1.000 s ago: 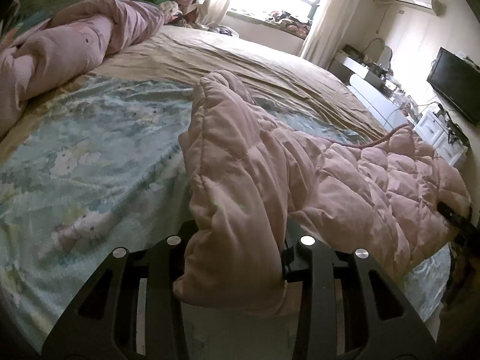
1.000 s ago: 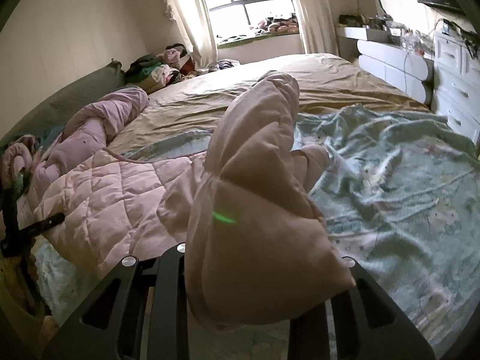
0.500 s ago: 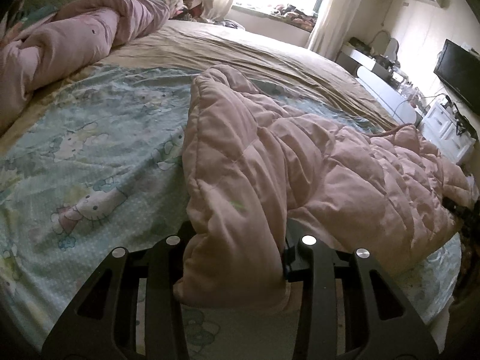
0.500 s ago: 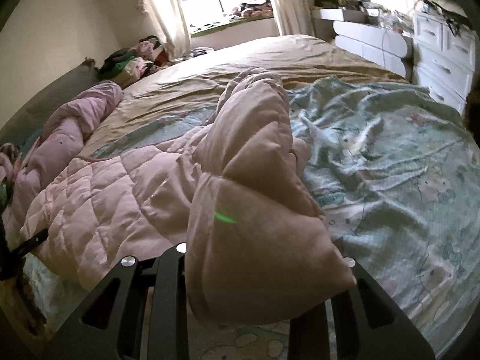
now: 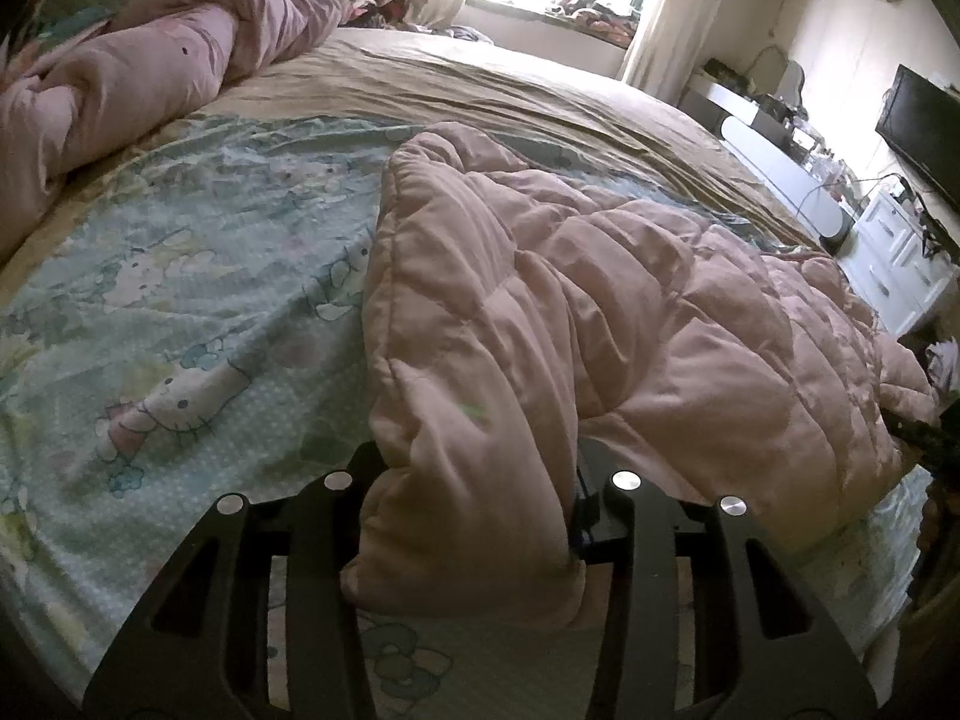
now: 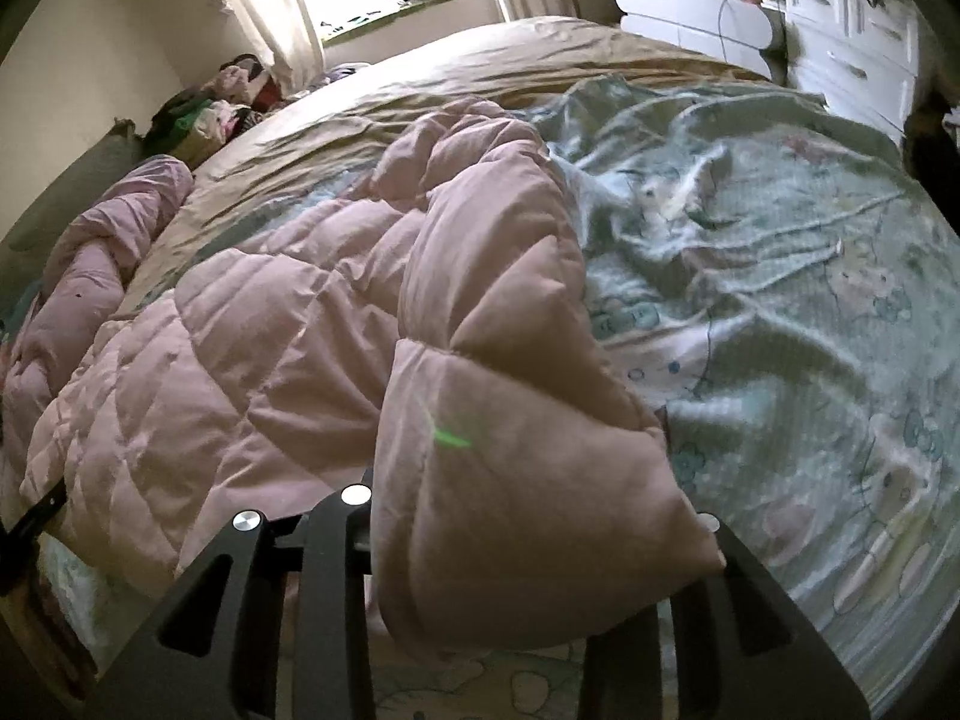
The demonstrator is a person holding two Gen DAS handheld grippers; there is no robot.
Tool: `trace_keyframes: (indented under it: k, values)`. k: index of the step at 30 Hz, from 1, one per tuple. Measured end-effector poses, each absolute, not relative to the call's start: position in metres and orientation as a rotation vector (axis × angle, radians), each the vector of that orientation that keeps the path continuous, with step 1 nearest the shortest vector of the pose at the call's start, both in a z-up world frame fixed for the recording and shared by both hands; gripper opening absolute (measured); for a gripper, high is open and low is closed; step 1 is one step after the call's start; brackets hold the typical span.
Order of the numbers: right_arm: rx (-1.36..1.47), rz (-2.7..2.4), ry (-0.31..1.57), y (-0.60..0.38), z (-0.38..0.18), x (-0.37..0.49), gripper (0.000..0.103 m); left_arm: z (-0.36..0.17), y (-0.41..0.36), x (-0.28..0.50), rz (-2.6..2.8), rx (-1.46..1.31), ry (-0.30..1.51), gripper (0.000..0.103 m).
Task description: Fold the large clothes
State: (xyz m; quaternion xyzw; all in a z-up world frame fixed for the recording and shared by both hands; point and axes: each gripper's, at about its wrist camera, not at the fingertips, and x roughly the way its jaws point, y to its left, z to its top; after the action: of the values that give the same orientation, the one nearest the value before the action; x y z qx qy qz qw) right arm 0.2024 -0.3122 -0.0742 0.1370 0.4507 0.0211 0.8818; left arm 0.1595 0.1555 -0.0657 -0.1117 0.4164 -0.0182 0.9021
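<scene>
A large pink quilted jacket [image 5: 630,312] lies spread over the bed, puffed and creased. In the left wrist view one thick folded edge of it runs down between the fingers of my left gripper [image 5: 474,480]. The jaws are opening, with the fabric still pressed between the pads. In the right wrist view the jacket [image 6: 240,360] stretches away to the left. A padded corner of it bulges between the fingers of my right gripper [image 6: 510,516] and hides the right fingertip. Those jaws are opening too, with the cloth still held.
The bed has a pale green cartoon-print sheet [image 5: 180,300] [image 6: 780,300] and a tan cover [image 5: 480,90] beyond it. A rolled pink duvet [image 5: 150,72] lies at the far left. White drawers [image 6: 852,30] and a television [image 5: 924,120] stand on the right, and a clothes pile [image 6: 222,102] sits near the window.
Both grippers have sunk towards the bed with the jacket, which now lies lower and flatter on the sheet. The right wrist view has rolled a little.
</scene>
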Motion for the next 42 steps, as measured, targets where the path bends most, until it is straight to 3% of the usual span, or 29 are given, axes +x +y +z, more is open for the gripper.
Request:
trace_keyframes:
  k: [9, 23, 28, 33, 35, 42]
  values:
    - [0.267, 0.001, 0.955, -0.309, -0.083, 0.199, 0.04, -0.071, 0.154, 0.158, -0.033, -0.227, 0.869, 0.038]
    - [0.181, -0.069, 0.932, -0.312, -0.066, 0.175, 0.074, -0.071, 0.155, 0.149, -0.006, -0.241, 0.887, 0.045]
    - [-0.033, -0.199, 0.835, -0.297, -0.045, 0.156, 0.087, -0.066, 0.153, 0.141, 0.018, -0.217, 0.89, 0.05]
    - [-0.153, -0.125, 0.672, -0.263, -0.021, 0.134, 0.094, -0.049, 0.152, 0.123, 0.065, -0.159, 0.847, 0.063]
    - [-0.126, -0.016, 0.707, -0.248, -0.025, 0.137, 0.095, -0.038, 0.149, 0.114, 0.09, -0.133, 0.816, 0.075]
    - [-0.087, 0.124, 0.932, -0.211, -0.072, 0.165, 0.096, -0.01, 0.129, 0.103, 0.068, -0.103, 0.738, 0.084]
